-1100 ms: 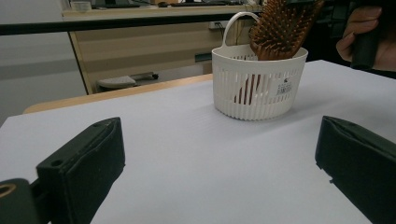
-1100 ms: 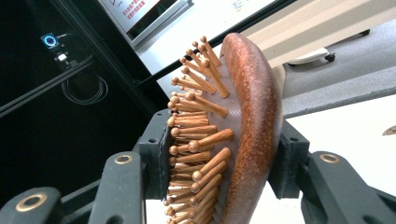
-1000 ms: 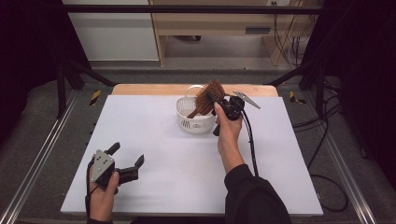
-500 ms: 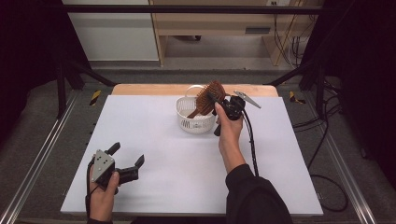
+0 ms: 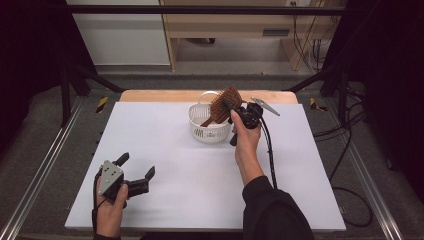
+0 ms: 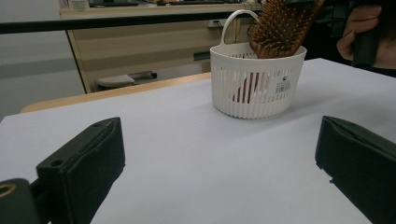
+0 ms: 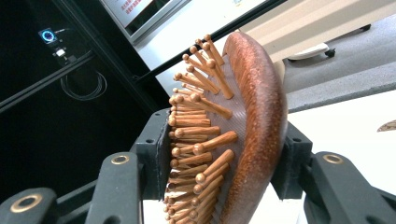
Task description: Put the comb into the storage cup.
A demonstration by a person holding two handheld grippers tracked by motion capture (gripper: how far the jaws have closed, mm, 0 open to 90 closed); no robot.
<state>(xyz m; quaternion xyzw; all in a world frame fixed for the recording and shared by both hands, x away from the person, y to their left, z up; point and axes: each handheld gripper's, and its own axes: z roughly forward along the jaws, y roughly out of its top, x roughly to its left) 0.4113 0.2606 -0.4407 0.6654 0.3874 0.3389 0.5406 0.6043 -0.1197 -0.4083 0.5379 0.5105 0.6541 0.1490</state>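
The right gripper (image 5: pixel 231 104) clamps the brown wooden paddle hairbrush (image 5: pixel 225 103), handle down in the white slotted plastic basket (image 5: pixel 204 131) at the table's far side. The likely next step is releasing it or lifting it clear; the left gripper (image 5: pixel 136 173) waits open, near left

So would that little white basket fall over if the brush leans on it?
Maybe. The white basket looks like thin, slotted plastic, so it is probably light and could slide or tip. The wooden hairbrush stands tall in it, handle down, making it top-heavy. For now the right gripper clamps the brush head and probably steadies it.

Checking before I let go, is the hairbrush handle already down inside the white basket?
Yes, the wooden hairbrush stands handle-down inside the white basket.
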